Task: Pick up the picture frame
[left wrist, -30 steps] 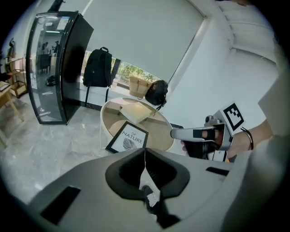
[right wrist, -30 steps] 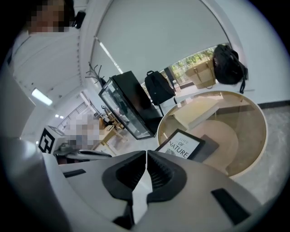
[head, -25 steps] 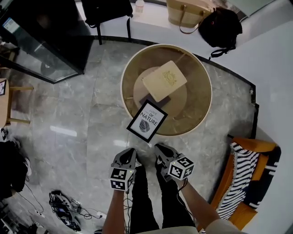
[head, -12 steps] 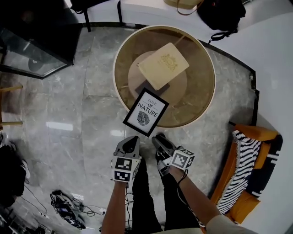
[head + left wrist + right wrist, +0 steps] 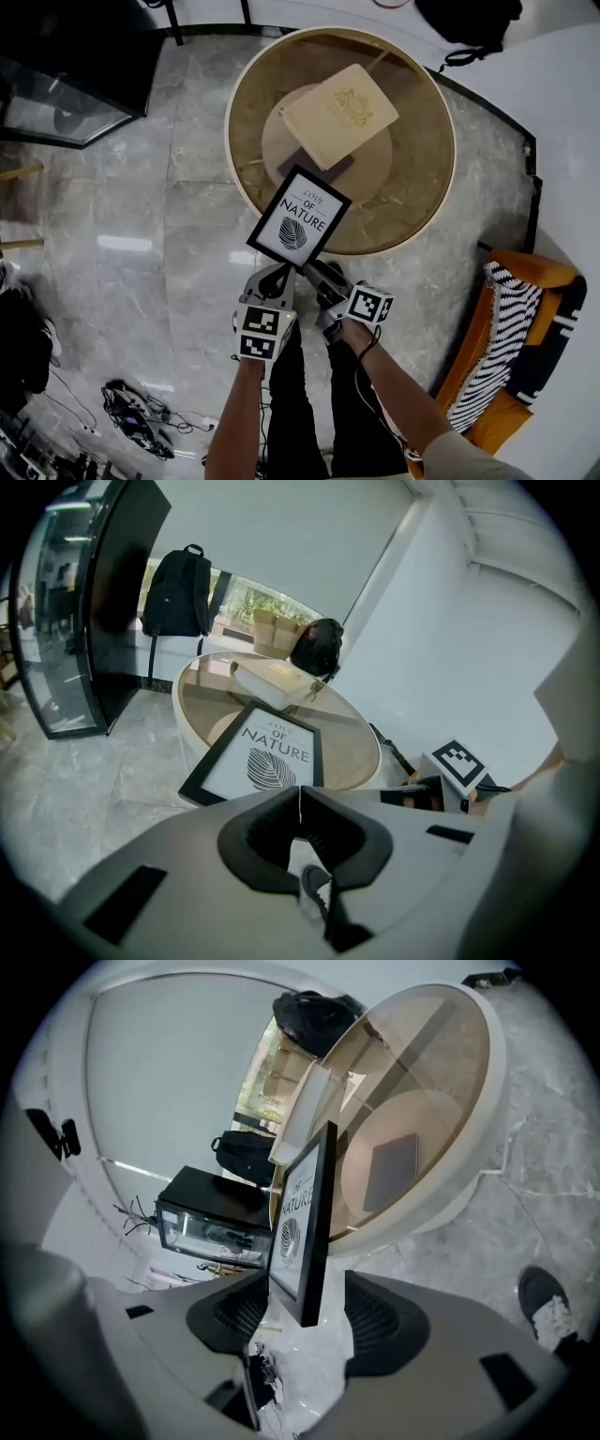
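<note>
Right gripper (image 5: 317, 275) just opened wide astride picture frame (image 5: 299, 228) corner, ungripped; left gripper (image 5: 275, 281) closed, empty; bump could topple overhanging frame

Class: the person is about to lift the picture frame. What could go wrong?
The right gripper, jaws just opened, straddles only the near edge of the picture frame without clamping it; a grip that shallow may slip. The frame overhangs the rim of the glass table, so a nudge might tip it onto the floor.
</note>
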The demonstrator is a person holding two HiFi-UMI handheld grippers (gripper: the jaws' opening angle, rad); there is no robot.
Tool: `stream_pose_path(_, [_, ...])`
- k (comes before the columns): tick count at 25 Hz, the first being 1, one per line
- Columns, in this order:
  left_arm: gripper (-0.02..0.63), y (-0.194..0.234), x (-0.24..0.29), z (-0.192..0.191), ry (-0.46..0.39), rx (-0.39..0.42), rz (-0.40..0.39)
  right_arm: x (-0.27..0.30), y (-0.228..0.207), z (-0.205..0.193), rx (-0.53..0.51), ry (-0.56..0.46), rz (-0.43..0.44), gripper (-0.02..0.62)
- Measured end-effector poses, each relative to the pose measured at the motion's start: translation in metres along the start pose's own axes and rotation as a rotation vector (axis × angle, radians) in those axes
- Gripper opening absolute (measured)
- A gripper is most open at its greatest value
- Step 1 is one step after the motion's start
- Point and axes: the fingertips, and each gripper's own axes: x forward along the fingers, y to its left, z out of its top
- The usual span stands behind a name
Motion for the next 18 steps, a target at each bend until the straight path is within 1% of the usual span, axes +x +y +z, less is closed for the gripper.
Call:
stream_pose_path(3, [0.021,0.001,0.002,-0.001,0.002,-0.016,0.008,0.01,-0.003,-0.007,-0.005,0.043,0.014,0.249])
stream_pose_path(6, [0.021,-0.001,0.003,-0.003,0.005,-0.007,0.006,0.02,0.0,-0.016,-0.017,0.097,0.045,0.249])
stream_pose_path(7, [0.021,0.0,0.003,-0.003,0.006,-0.004,0.007,0.022,0.001,-0.016,-0.001,0.099,0.062,0.249])
stream_pose_path(11, [0.021,0.001,0.0,-0.007,0.011,0.005,0.019,0.029,0.004,-0.004,0.107,0.053,0.135,0.249])
stream_pose_path(15, [0.021,0.001,-0.004,-0.015,0.023,0.011,0.016,0.036,0.006,-0.003,0.121,0.061,0.162,0.249])
stream_pose_path(18, [0.021,0.001,-0.004,-0.02,0.032,0.005,0.019,0.041,0.013,-0.003,0.145,0.063,0.208,0.247])
